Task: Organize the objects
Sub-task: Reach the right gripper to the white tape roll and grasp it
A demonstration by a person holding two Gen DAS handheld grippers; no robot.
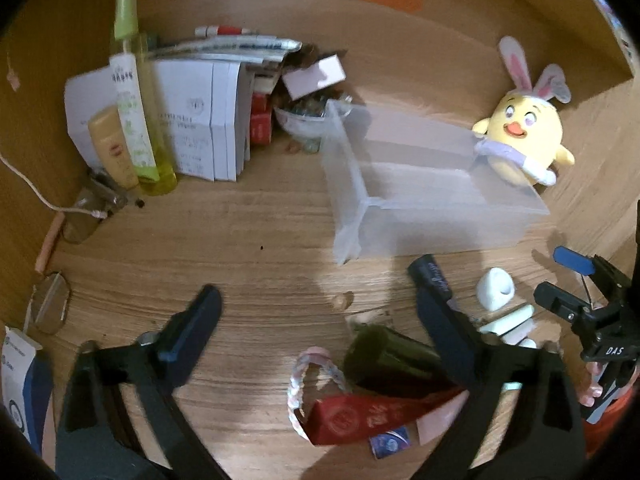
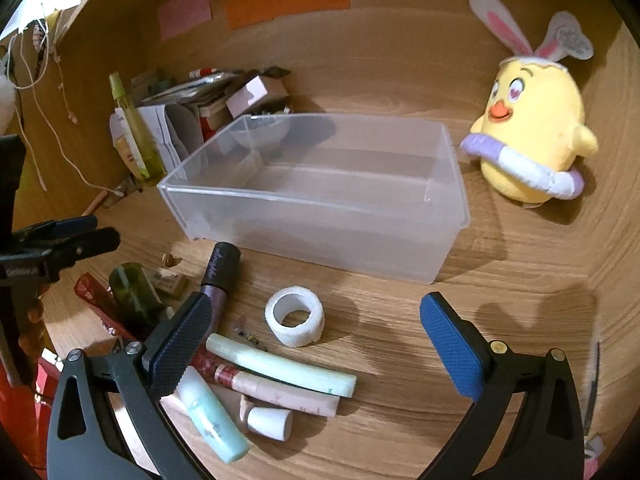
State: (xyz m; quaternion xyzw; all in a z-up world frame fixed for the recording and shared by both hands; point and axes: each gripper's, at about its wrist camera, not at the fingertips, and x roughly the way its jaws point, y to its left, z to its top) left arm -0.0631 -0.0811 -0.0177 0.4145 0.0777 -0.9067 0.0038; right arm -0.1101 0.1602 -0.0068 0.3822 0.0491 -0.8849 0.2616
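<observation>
A clear plastic bin (image 2: 320,200) stands empty on the wooden desk; it also shows in the left wrist view (image 1: 420,208). In front of it lie a white tape roll (image 2: 295,315), a pale green tube (image 2: 280,365), a pink tube (image 2: 276,390), a mint tube (image 2: 210,420), a small white bottle (image 2: 269,422) and a dark purple tube (image 2: 220,276). My right gripper (image 2: 316,344) is open and empty above the tape roll. My left gripper (image 1: 320,320) is open and empty over a dark green bottle (image 1: 388,356) and a red packet (image 1: 360,416).
A yellow chick plush (image 2: 532,132) sits right of the bin. A pile of papers, boxes and tall bottles (image 1: 132,120) stands at the back left by the wall. A braided loop (image 1: 312,376) lies by the red packet. Eyeglasses (image 1: 48,304) lie at the left.
</observation>
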